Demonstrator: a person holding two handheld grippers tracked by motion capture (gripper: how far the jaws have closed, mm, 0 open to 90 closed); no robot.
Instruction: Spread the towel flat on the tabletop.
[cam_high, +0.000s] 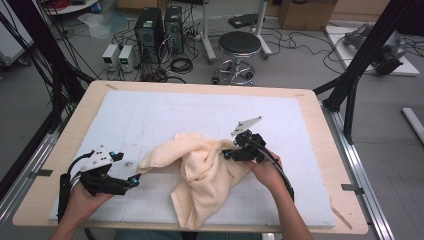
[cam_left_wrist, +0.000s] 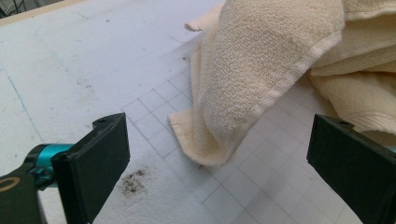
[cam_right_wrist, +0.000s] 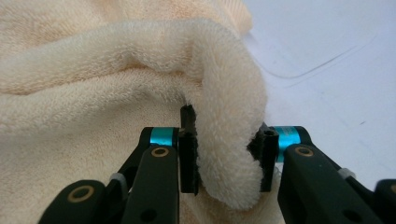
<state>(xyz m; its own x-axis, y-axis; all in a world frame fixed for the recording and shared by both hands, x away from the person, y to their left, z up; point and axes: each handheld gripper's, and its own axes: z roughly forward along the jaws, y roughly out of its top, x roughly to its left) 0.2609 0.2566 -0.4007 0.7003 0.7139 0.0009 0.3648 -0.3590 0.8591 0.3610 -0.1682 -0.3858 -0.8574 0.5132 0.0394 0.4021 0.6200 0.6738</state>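
The cream towel (cam_high: 205, 172) lies crumpled at the near middle of the tabletop (cam_high: 310, 107), on the white gridded mat (cam_high: 165, 112), with 1 corner tailing off toward 9 o'clock and a longer flap running down toward 6 o'clock. I hold a thick fold of it in my right hand-held gripper (cam_right_wrist: 227, 158), whose jaws are pinched on the pile at the towel's 3 o'clock side. The bite looks shallow to me: the fold bulges round between the pads, so a quick lift could let the terry slide out.

My left hand-held gripper (cam_left_wrist: 219, 175) sits at the towel's 8 o'clock with its jaws spread wide, holding nothing, and the hemmed corner (cam_left_wrist: 205, 149) hangs just ahead of it. If I close from here I judge I may catch only the hem's edge, or nothing. Pulling with 1 side held could also drag the whole bundle across the mat and twist it tighter. A dark smudge (cam_left_wrist: 133, 182) near the left jaw might mark the cloth.
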